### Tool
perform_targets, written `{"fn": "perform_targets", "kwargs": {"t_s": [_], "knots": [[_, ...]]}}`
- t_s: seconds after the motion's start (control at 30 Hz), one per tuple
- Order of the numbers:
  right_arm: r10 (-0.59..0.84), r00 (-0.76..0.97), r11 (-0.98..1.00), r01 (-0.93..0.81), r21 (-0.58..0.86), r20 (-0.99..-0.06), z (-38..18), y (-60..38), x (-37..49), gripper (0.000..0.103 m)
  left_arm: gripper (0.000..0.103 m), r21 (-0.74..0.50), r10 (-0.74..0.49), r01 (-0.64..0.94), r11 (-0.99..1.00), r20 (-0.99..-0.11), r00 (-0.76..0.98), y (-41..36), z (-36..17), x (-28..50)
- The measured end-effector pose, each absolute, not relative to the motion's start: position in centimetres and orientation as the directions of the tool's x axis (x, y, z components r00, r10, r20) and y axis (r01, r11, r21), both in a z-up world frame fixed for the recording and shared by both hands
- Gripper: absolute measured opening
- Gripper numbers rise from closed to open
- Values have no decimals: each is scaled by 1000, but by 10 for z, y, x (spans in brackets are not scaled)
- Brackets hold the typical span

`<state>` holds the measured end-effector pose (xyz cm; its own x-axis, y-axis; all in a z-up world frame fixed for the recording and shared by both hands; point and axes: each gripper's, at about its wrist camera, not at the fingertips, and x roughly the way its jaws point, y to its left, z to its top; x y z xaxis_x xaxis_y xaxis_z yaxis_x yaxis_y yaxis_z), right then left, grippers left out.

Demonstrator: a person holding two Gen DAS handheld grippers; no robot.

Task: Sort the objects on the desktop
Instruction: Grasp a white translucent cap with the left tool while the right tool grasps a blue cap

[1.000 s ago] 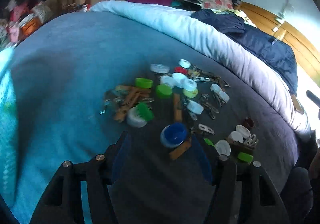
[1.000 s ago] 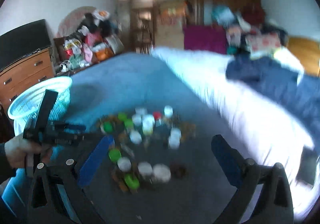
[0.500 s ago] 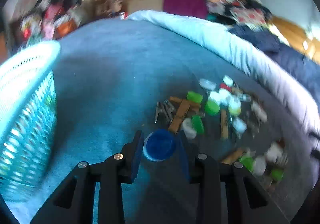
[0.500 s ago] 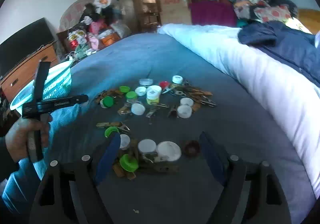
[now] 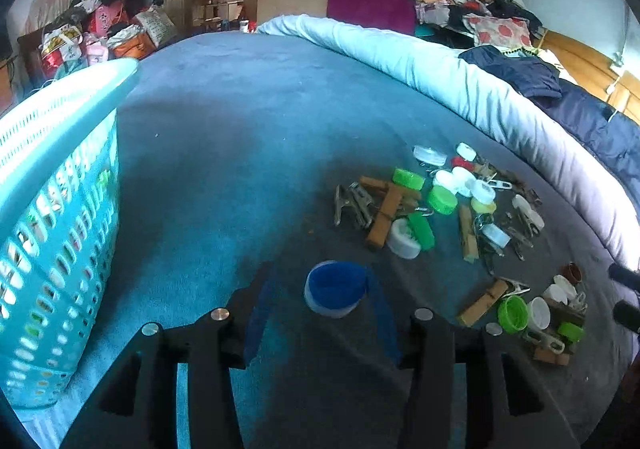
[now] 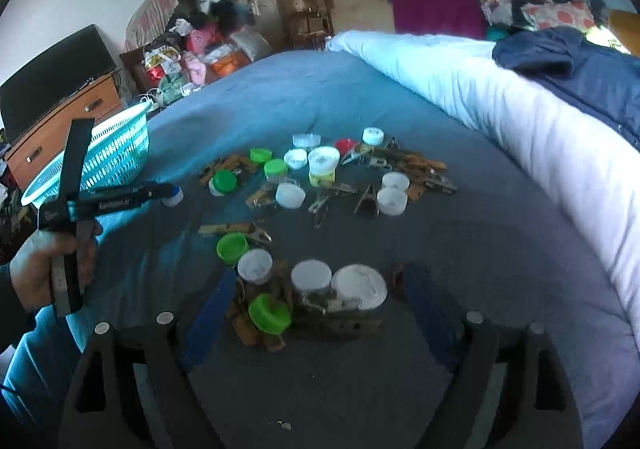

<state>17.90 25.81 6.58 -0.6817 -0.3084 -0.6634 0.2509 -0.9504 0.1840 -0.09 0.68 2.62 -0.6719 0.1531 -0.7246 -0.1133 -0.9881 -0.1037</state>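
Observation:
My left gripper has its jaws apart; a blue-lined white cap rests against its right finger, held above the blue bedspread. In the right wrist view that gripper shows at left, carried by a hand, with the cap at its tip. A scatter of green and white caps, wooden pegs and metal clips lies on the bed. My right gripper is open, low over a near heap of caps, a green cap and pegs.
A turquoise mesh basket stands at the left, also seen in the right wrist view. A rolled white duvet and a navy jacket border the right side. A wooden dresser and clutter stand behind.
My left gripper picked the blue cap from the pile and swung left with it toward the basket; its fingers now stand wider apart. My right gripper moved closer to the near heap.

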Motion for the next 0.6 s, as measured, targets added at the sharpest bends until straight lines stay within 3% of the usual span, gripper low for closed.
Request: {"fn": "perform_targets", "kwargs": {"t_s": [0.13, 0.17, 0.2, 0.27, 0.33, 0.53, 0.6], "knots": [[-323, -666, -946, 256, 200, -673, 59, 255, 175, 85, 46, -79, 158, -149, -986, -733, -662, 15, 23, -3], [-325, -663, -945, 257, 203, -674, 58, 255, 174, 84, 38, -81, 162, -153, -985, -737, -657, 16, 22, -4], [-331, -660, -943, 259, 208, -674, 58, 254, 174, 81, 33, -77, 159, -152, -985, -737, -657, 17, 22, -3], [-344, -658, -939, 266, 220, -670, 59, 254, 174, 71, 33, -78, 164, -156, -985, -719, -675, 16, 29, 4], [-355, -656, -935, 271, 231, -666, 61, 255, 174, 55, 33, -82, 179, -172, -982, -703, -688, 16, 39, 11], [-329, -678, -944, 245, 219, -658, 67, 266, 176, 53, 33, -103, 245, -237, -966, -662, -708, 14, 72, 38], [-312, -670, -950, 208, 233, -674, 62, 276, 173, 53, 33, -80, 253, -281, -956, -709, -659, 18, 63, 38]]}}
